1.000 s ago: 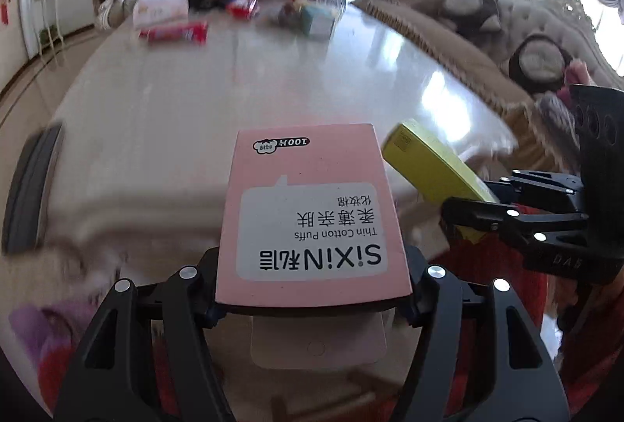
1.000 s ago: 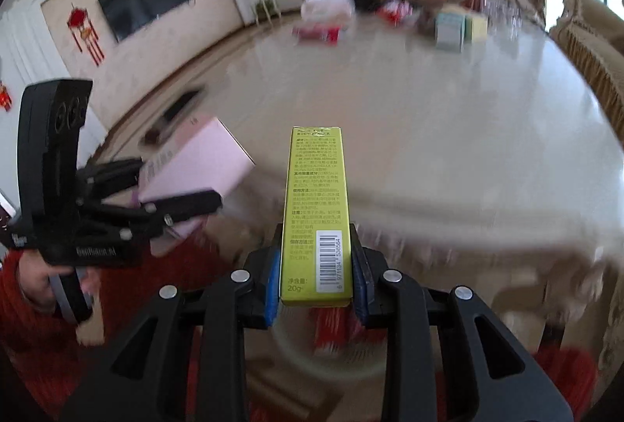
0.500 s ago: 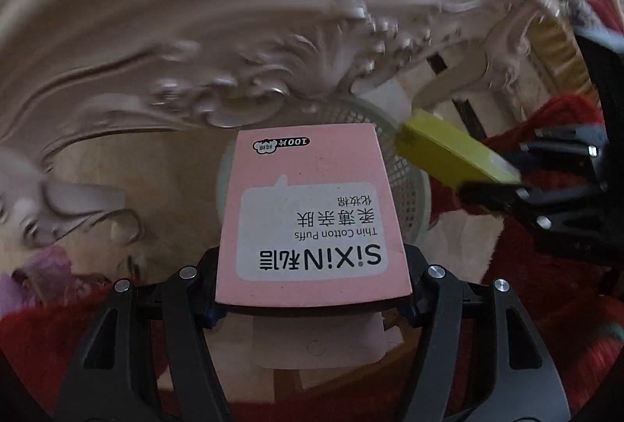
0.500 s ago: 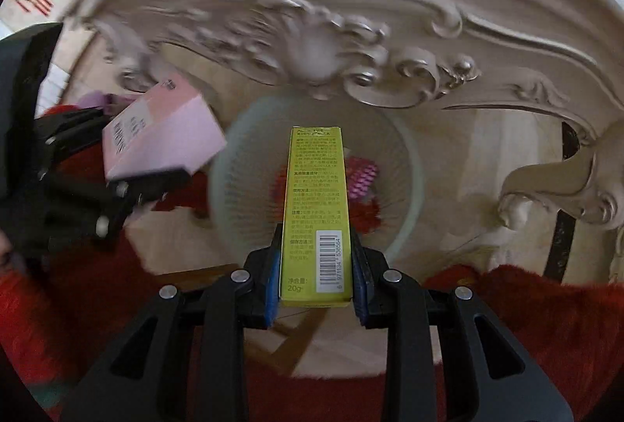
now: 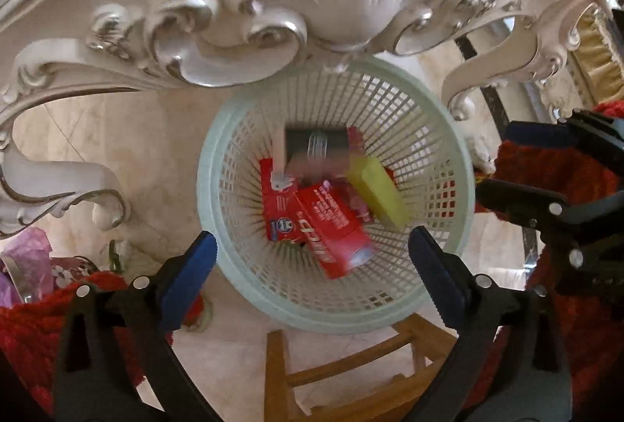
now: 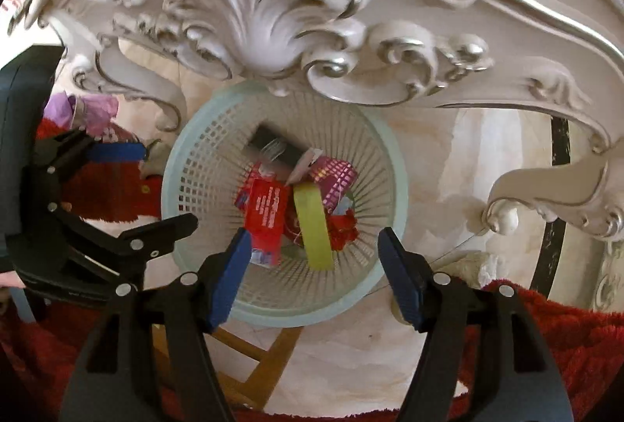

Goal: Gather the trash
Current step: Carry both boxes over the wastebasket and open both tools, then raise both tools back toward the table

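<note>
A pale green mesh basket [image 5: 210, 164] [image 6: 171, 164] stands on the floor under the table edge, with both grippers above it, pointing down. My left gripper [image 5: 312, 238] has its jaws opening wide, with nothing between the blue pads. The pink cotton-puff box [image 5: 308, 153] is a blur dropping onto the red packs [image 5: 331, 223] in the basket. My right gripper [image 6: 314, 238] is also opening. The yellow-green box [image 6: 312, 223] [image 5: 376, 194] lies free in the basket below it. Each gripper shows in the other's view: the right gripper [image 5: 546, 188] and the left gripper [image 6: 156, 188].
The carved white table apron [image 5: 273, 12] overhangs the basket's far side, with curled legs [image 6: 546, 195] on both sides. A wooden stool frame [image 5: 351, 363] sits under the basket. Red fuzzy fabric [image 6: 546, 344] fills the lower corners. A purple bag [image 5: 27, 258] lies at the left.
Both grippers sank from table height to just over the basket and tipped downward. Both jaws opened; the pink box and the yellow-green box left them and dropped into the basket.
</note>
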Demonstrator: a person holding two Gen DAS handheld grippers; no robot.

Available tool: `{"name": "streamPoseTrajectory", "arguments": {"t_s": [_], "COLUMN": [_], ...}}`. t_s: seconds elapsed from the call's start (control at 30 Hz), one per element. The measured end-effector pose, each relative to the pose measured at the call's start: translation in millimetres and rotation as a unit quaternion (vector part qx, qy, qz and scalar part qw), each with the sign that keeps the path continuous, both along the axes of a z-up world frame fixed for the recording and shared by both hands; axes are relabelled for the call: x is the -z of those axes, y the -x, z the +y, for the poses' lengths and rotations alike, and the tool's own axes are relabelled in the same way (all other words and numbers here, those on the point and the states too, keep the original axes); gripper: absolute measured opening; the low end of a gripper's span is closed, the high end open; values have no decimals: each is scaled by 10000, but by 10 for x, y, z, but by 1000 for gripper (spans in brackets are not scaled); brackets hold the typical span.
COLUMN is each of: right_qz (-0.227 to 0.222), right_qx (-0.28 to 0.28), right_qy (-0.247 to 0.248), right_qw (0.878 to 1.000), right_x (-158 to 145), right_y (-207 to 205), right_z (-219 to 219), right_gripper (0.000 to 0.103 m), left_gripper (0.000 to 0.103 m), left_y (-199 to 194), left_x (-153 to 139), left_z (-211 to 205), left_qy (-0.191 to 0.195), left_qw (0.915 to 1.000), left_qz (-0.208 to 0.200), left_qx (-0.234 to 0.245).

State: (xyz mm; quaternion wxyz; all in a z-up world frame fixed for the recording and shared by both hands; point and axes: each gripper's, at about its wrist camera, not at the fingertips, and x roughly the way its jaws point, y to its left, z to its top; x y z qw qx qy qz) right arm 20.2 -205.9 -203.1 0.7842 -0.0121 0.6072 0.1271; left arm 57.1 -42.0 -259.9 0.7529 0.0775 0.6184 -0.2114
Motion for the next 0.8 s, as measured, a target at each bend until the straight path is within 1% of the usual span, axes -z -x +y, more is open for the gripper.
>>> {"name": "streamPoseTrajectory", "arguments": {"t_s": [0.1, 0.17, 0.23, 0.3, 0.37, 0.43, 0.53, 0.57, 0.6, 0.67, 0.7, 0.8], "right_qz": [-40, -156, -347, -618, -984, -1270, -1699, -1912, -2103, -2424, -2577, -2849], "right_qx": [100, 46, -4, -44, 19, 141, 388, 448, 481, 514, 545, 695], "right_qy": [-202, -323, -417, -515, -527, -569, -711, -717, -689, -577, -548, -589], "right_qw": [9997, 9993, 9985, 9967, 9937, 9902, 9821, 9779, 9740, 9671, 9631, 9542], "right_x": [-146, -287, -442, -629, -826, -986, -1249, -1363, -1461, -1651, -1745, -1949], "right_y": [77, 166, 267, 369, 451, 481, 495, 488, 482, 438, 404, 277], "right_z": [-41, -29, -16, -15, -48, -90, -181, -200, -208, -189, -206, -269], "right_gripper": [64, 64, 64, 64, 64, 64, 64, 64, 64, 64, 64, 64], "left_gripper": [96, 96, 96, 96, 96, 96, 96, 96, 96, 96, 96, 96], "left_y": [46, 102, 193, 275, 332, 389, 432, 436, 439, 419, 388, 242], "left_x": [-214, -377, -574, -779, -943, -1186, -1468, -1561, -1709, -1891, -2017, -2271], "left_z": [19, 80, 182, 286, 371, 468, 531, 542, 547, 523, 503, 466], "left_qy": [121, 174, 227, 374, 422, 548, 795, 889, 987, 958, 899, 878], "left_qw": [9997, 9990, 9978, 9962, 9943, 9899, 9844, 9823, 9786, 9743, 9710, 9631], "left_qz": [-213, -401, -615, -788, -977, -1272, -1496, -1572, -1735, -1983, -2169, -2500], "left_qx": [20, 44, 2, -45, -120, -286, -471, -501, -498, -474, -442, -463]}}
